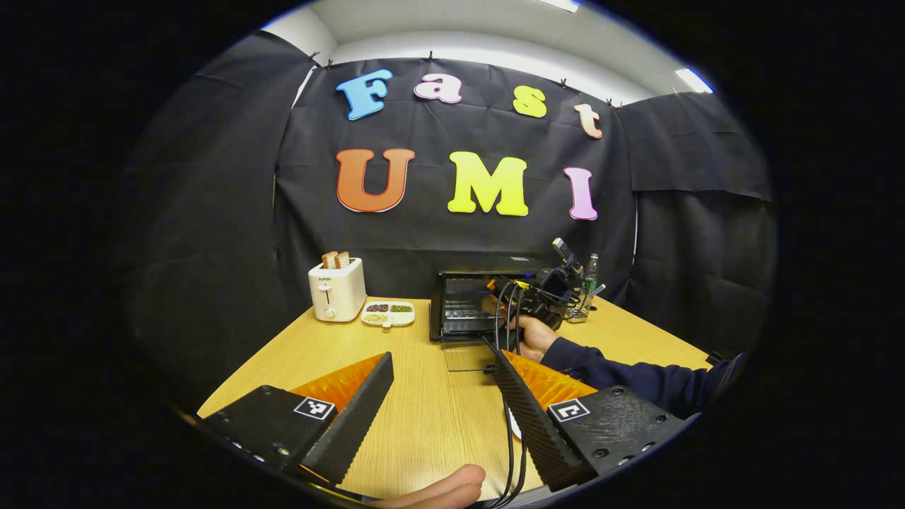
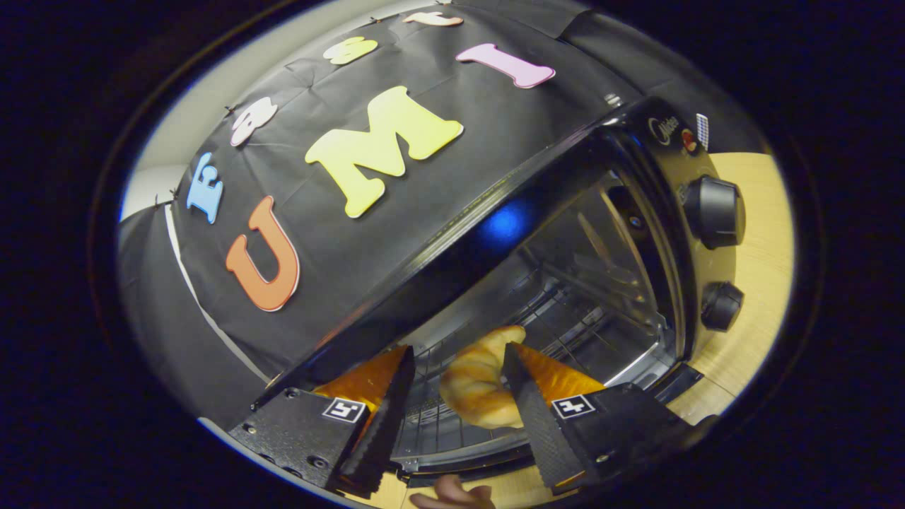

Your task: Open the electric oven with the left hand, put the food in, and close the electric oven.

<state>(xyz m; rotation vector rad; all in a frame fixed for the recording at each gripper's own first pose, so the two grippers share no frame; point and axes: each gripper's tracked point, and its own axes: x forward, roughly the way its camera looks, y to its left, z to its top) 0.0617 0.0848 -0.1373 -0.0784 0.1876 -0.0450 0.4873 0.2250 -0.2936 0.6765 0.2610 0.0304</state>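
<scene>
My right gripper (image 2: 458, 382) reaches inside the oven (image 2: 601, 283) — fingers spread, bread (image 2: 477, 385) touching one (released, I judge); left gripper (image 1: 442, 396) open, back over the bench (image 1: 424, 410) — clear of the door.

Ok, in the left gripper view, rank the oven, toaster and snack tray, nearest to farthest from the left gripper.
1. Oven, ahead and slightly right, door down.
2. Snack tray, ahead-left beside the toaster.
3. Toaster, far left; nearly level with the tray, too close to call.

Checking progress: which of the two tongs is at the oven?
The right tongs, open around the bread inside the open oven. The left tongs hang open over the table, well back.
</scene>
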